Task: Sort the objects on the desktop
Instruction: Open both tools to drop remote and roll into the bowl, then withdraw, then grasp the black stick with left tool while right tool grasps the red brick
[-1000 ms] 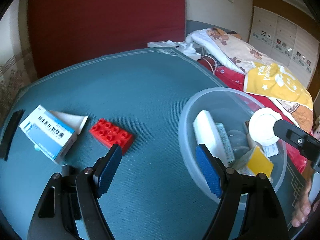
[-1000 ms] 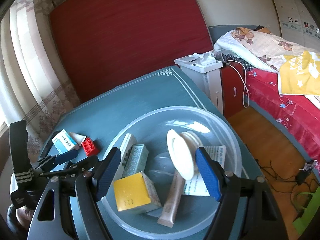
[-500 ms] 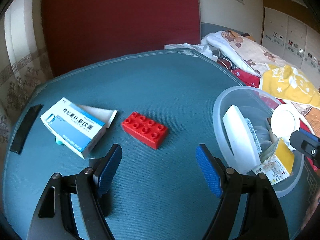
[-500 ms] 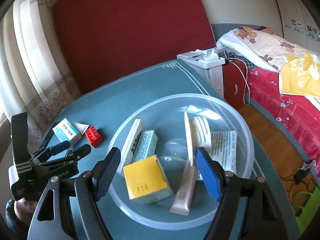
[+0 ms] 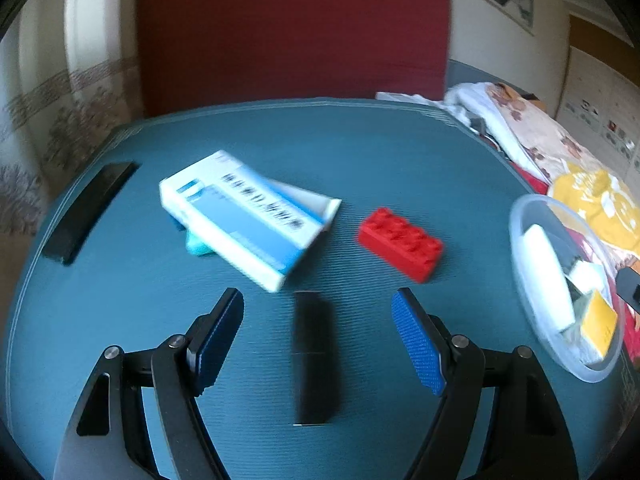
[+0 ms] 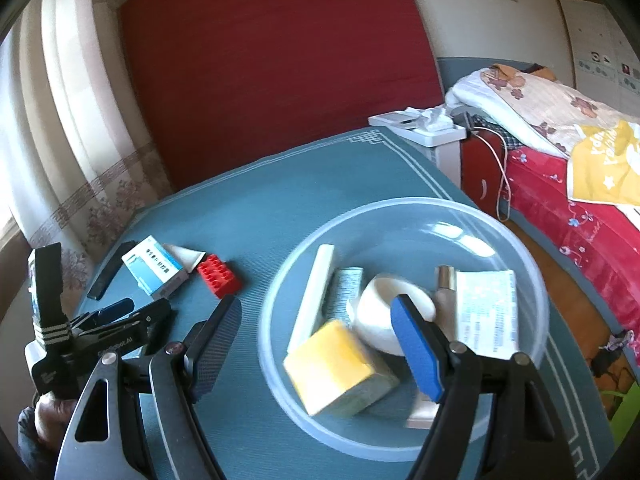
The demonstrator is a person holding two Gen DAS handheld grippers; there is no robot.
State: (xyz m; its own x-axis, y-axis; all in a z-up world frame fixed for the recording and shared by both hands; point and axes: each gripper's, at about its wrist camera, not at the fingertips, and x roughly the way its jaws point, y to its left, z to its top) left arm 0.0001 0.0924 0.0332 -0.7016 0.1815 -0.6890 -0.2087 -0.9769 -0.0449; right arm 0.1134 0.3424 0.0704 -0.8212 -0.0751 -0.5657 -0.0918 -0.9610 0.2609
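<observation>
My left gripper (image 5: 318, 344) is wide open, nothing gripped; a black rectangular item (image 5: 314, 360) lies on the table mat (image 5: 360, 152) between its jaws. Blue-white box (image 5: 244, 216) and red brick (image 5: 400, 243) sit just beyond. My right gripper (image 6: 316, 344) is open and empty over the clear bowl (image 6: 404, 206) of sorted items.

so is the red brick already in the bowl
No, the red brick lies on the teal mat, apart from the clear bowl and beside the blue and white box.
</observation>
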